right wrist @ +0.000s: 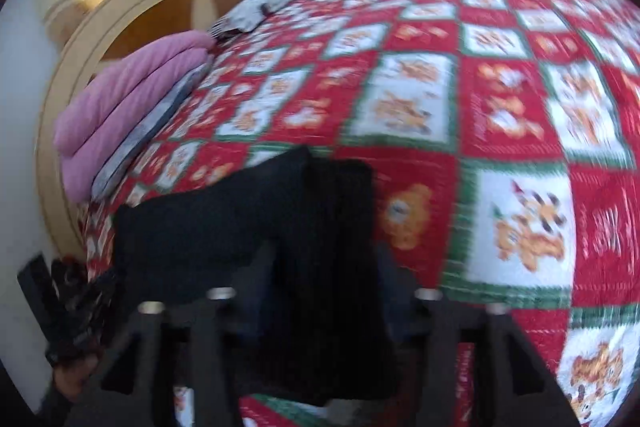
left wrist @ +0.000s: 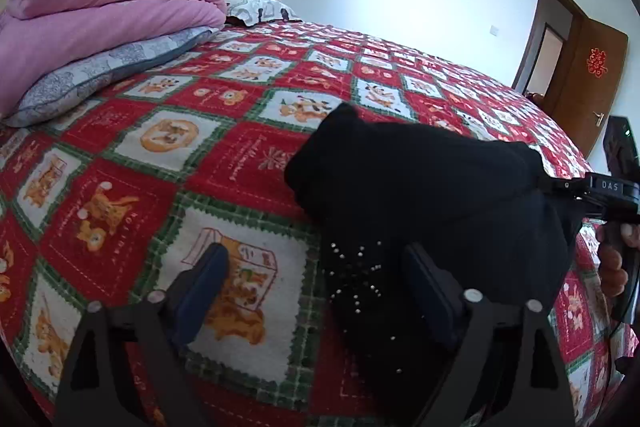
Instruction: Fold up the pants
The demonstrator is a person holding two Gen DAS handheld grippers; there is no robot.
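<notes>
The black pants [left wrist: 420, 195] lie bunched on the bed's red patchwork quilt [left wrist: 224, 163], at centre right of the left wrist view. The left claw [left wrist: 316, 291] stands spread at the bottom of the frame — one finger over the quilt, the other over the studded fabric, pinching nothing. In the blurred right wrist view the right claw [right wrist: 320, 291] straddles a dark fold at lower centre — whether it grips is unclear. Pink blanket [left wrist: 92, 11] sits upper left.

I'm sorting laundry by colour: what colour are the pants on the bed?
Black pants, with small silvery studs; clearest in the left wrist view.
</notes>
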